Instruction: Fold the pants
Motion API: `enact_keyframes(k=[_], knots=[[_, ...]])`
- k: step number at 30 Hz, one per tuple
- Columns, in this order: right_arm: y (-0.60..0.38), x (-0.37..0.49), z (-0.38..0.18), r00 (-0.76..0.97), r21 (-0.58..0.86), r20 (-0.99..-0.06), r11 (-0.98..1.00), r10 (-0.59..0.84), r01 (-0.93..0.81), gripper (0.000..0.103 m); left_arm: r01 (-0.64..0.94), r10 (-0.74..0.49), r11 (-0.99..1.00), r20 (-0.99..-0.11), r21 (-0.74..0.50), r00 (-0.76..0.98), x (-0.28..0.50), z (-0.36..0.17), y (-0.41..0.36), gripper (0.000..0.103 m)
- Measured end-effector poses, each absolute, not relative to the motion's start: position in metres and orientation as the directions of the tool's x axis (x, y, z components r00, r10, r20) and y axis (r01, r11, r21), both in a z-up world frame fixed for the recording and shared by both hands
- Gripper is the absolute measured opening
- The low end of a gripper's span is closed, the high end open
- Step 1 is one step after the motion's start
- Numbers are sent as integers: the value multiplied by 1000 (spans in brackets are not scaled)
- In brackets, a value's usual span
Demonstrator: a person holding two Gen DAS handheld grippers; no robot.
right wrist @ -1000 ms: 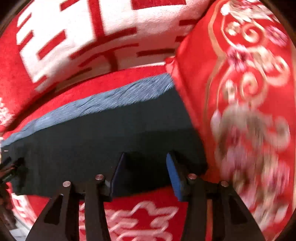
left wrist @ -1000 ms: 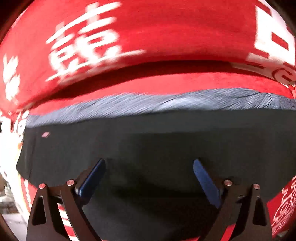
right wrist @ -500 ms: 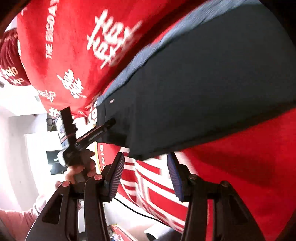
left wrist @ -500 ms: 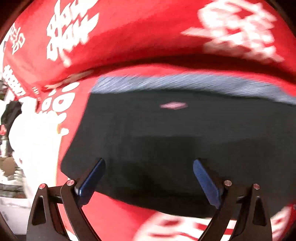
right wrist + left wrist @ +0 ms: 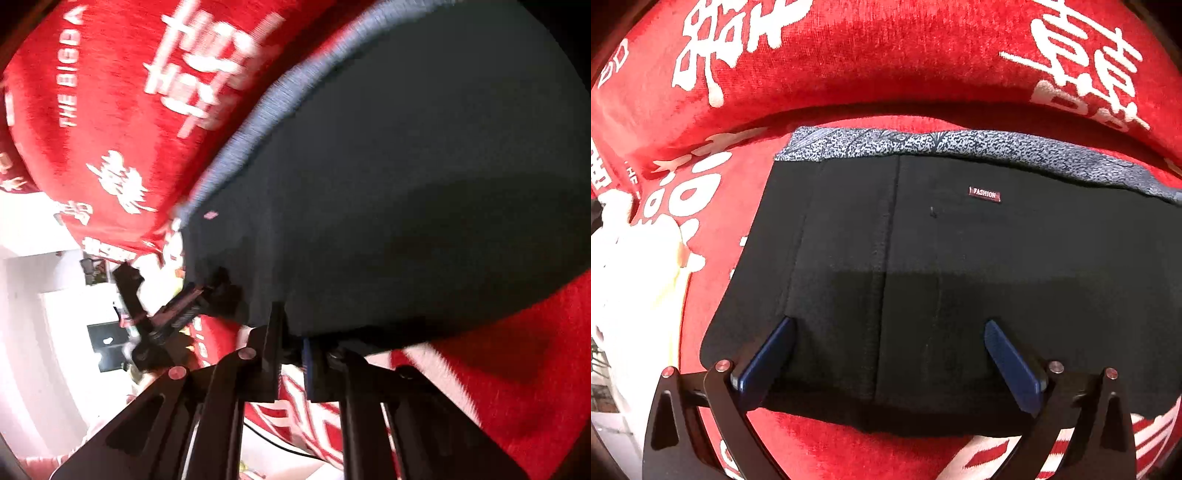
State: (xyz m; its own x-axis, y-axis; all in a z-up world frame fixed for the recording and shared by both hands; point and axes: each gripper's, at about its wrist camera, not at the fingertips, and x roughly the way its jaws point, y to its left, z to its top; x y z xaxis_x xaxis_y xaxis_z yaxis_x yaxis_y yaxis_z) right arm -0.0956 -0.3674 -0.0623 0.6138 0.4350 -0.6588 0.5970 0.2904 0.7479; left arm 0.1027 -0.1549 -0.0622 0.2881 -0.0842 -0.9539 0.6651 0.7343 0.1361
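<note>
The black pants lie folded flat on a red cover, with a grey speckled waistband along the far edge and a small "FASHION" label. My left gripper is open, its blue pads over the near edge of the pants. In the right wrist view the pants fill the upper right, and my right gripper is shut on their near edge. The left gripper shows there at the pants' left corner.
The red cover with white characters rises as a backrest behind the pants and runs under them. A white patch of the cover lies to the left. A bright white room lies beyond the edge.
My right gripper has closed from open onto the near edge of the pants. My left gripper has shifted left along the pants and stayed open.
</note>
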Motion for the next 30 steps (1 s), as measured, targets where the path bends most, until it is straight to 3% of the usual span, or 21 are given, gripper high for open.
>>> enact_keyframes(k=[4, 7, 11, 15, 17, 20, 23, 26, 30], knots=[[-349, -111, -70, 495, 637, -768, 409, 406, 653, 9, 692, -92, 703, -944, 163, 316, 96, -65, -154, 103], [-348, -124, -76, 463, 637, -763, 398, 451, 661, 9, 686, -50, 700, -944, 199, 325, 90, -59, -158, 103], [-368, -152, -40, 399, 550, -834, 523, 381, 651, 13, 722, -95, 672, -947, 167, 307, 60, -33, -178, 103], [-420, -157, -7, 411, 437, -891, 608, 192, 663, 43, 788, -211, 611, -943, 77, 256, 18, -17, -227, 103], [-445, -150, -7, 382, 362, -917, 642, 115, 676, 44, 812, -232, 581, -945, 56, 232, -2, -23, -253, 103], [-453, -151, -36, 266, 261, -959, 686, 101, 679, 42, 842, -167, 523, -952, 133, 255, -34, -53, -272, 103], [-437, -170, -34, 282, 245, -956, 730, 74, 638, 41, 823, -203, 552, -936, 132, 286, -45, -52, -260, 103], [-433, -184, -33, 253, 295, -953, 685, 164, 666, 42, 827, -168, 552, -957, 108, 238, -37, -46, -261, 103], [-470, -162, -2, 384, 320, -921, 682, 62, 658, 43, 814, -242, 575, -933, 82, 265, -13, -25, -292, 103]])
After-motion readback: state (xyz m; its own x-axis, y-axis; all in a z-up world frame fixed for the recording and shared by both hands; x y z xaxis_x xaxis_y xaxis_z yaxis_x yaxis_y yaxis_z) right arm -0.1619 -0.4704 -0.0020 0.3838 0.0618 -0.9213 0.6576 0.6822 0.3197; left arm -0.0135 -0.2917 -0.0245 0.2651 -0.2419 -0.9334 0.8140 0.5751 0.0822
